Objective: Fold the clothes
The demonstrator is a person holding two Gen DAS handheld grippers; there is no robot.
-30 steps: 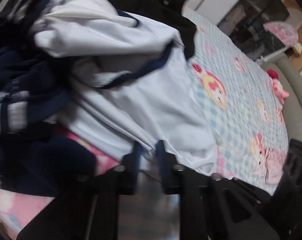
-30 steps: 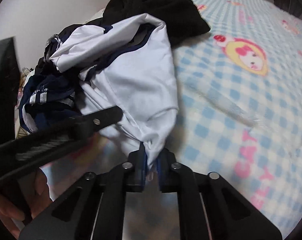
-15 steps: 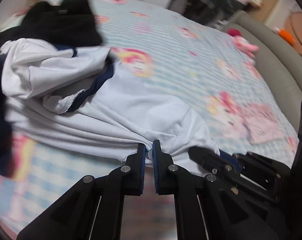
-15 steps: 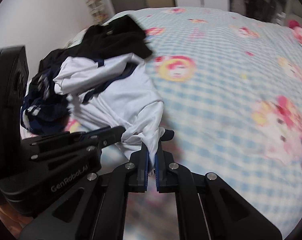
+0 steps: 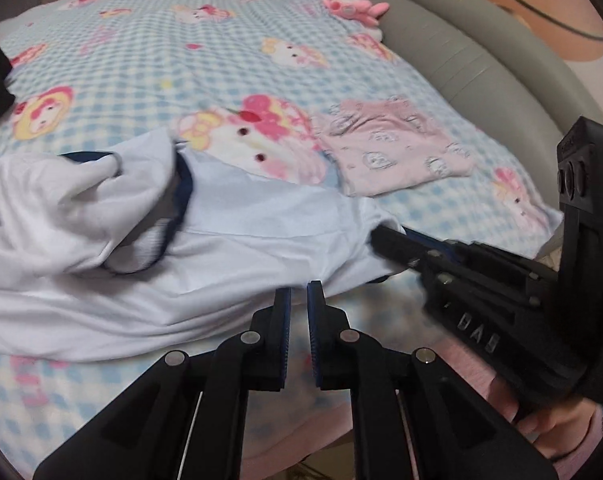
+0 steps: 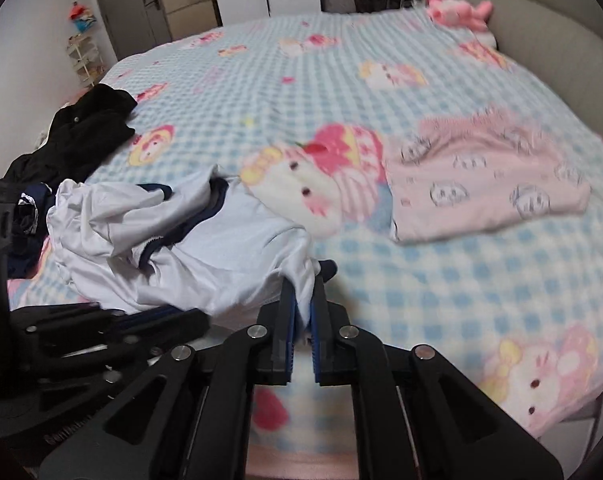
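A white shirt with navy trim (image 5: 241, 240) lies crumpled along the near edge of the bed. My left gripper (image 5: 297, 294) is shut on its near hem. The right gripper (image 5: 385, 240) shows from the side in this view, clamped on the shirt's right corner. In the right wrist view, the right gripper (image 6: 303, 292) is shut on a bunched corner of the white shirt (image 6: 205, 248). The left gripper (image 6: 161, 320) lies low at the shirt's near-left edge. A folded pink garment (image 5: 393, 152) (image 6: 485, 184) rests flat just right of the shirt.
The bed carries a blue checked cartoon blanket (image 6: 441, 280). A pile of black clothes (image 6: 85, 132) and navy clothes (image 6: 29, 216) sits at the left edge. A pink plush toy (image 6: 457, 8) lies by the grey padded headboard (image 5: 481, 60). A hand (image 5: 561, 428) holds the right gripper.
Both grippers have dragged the white shirt off the clothes pile and rightwards along the bed, close to the folded pink garment. Both stay shut on it.
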